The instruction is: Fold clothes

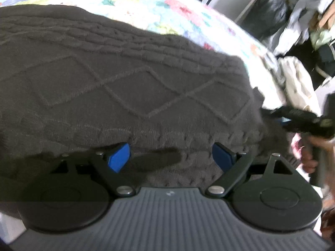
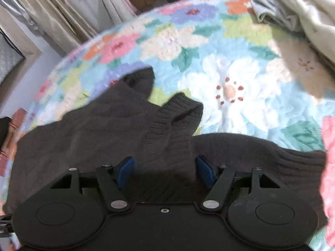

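Note:
A dark grey cable-knit sweater [image 1: 117, 79] lies spread on a floral bedspread [image 1: 150, 2]. My left gripper [image 1: 170, 156] hovers open just above its knitted body, blue pads apart with nothing between them. In the left wrist view the right gripper [image 1: 280, 118] reaches in at the sweater's right edge, held by a person's hand [image 1: 309, 156]. In the right wrist view my right gripper [image 2: 165, 171] stands open over the sweater [image 2: 88, 138], near two ribbed cuffs [image 2: 178, 113] that lie crossed on the bedspread [image 2: 230, 67].
Pale folded garments [image 2: 303, 14] lie at the bed's far corner, and the same garments [image 1: 297, 83] show at the right in the left wrist view. Curtains [image 2: 52, 16] and hanging clothes stand beyond the bed. A black bag [image 1: 266, 8] and piled clothing sit past the bed's right edge.

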Action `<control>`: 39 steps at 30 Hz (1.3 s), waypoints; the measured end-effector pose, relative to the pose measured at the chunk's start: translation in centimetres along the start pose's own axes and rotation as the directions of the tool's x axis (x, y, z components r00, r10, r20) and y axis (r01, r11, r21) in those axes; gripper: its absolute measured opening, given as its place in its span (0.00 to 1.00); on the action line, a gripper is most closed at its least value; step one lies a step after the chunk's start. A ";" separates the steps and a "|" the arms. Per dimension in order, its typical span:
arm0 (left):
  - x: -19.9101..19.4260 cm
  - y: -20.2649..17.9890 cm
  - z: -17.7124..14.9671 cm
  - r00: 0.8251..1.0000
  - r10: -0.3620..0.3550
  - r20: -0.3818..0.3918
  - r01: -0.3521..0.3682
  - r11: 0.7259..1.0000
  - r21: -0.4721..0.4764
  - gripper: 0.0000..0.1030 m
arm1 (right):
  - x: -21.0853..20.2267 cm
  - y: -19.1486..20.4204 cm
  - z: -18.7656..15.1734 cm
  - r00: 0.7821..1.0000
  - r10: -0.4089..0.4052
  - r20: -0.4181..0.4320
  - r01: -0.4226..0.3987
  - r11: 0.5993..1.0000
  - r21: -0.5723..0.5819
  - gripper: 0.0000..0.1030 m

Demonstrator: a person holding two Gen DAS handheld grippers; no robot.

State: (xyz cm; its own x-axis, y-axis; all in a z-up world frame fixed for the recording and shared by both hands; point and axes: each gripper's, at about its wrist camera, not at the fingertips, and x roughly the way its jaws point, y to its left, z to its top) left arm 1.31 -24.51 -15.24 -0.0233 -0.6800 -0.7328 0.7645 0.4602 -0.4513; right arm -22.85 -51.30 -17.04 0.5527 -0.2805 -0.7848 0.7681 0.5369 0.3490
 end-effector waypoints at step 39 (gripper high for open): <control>-1.1 3.9 -0.5 0.999 0.001 0.046 0.002 0.997 -0.079 0.85 | -9.4 7.6 -7.1 0.976 0.205 -0.073 -0.212 0.972 -0.098 0.45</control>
State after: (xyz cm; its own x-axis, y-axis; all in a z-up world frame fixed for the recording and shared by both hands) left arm 3.97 -21.69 -16.49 0.0073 -0.7048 -0.7094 0.7110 0.5025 -0.4919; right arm -24.54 -38.98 -10.61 0.6736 -0.1057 -0.7315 0.5983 0.6591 0.4557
